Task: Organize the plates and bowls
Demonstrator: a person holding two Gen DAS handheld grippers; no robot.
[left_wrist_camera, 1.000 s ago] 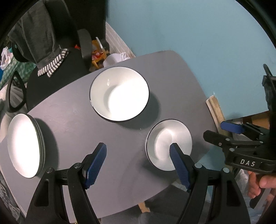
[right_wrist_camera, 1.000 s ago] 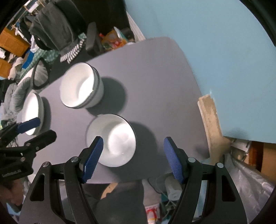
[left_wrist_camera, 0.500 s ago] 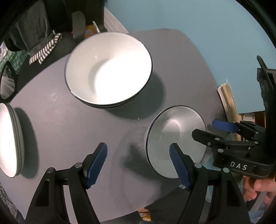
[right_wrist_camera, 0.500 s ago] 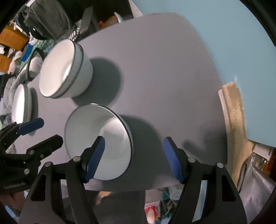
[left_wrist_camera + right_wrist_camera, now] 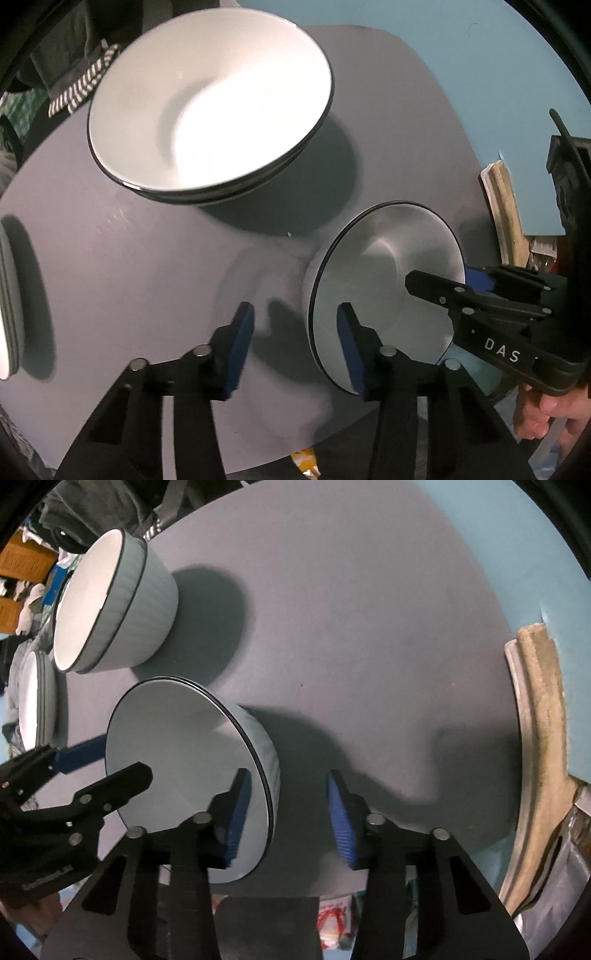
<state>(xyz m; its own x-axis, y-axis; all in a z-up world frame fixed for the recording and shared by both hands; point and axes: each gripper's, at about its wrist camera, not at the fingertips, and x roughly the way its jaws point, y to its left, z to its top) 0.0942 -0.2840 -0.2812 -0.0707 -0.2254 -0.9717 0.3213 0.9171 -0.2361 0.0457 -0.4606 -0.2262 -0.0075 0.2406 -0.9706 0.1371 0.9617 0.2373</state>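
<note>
At the near edge of the grey table [image 5: 110, 295], a small white bowl with a dark rim [image 5: 388, 280] sits between the two grippers, each straddling one side of its wall. In the left wrist view the left gripper [image 5: 295, 332] has its right-hand blue pad inside the bowl and its other pad outside over bare tabletop, so the bowl's near-left rim runs through the gap; the jaws are closing, but the pads do not yet press on the wall. The right gripper [image 5: 288, 808] mirrors this in its own view: one blue pad is inside the bowl, the other outside its ribbed wall, the rim between them, the jaws closing without a firm pinch visible. A person's fingers [image 5: 539, 413] wrap the right gripper's handle at the lower right of the left view. Farther back on the table, well apart from the small bowl, stands a stack of larger white bowls [image 5: 210, 110], nested one in another. Off to the left edge of the table lies a stack of white plates [image 5: 37, 698]. Beyond the table is a light blue wall [image 5: 461, 55], and at the far left hangs dark clothing with a striped cuff [image 5: 81, 81].
</note>
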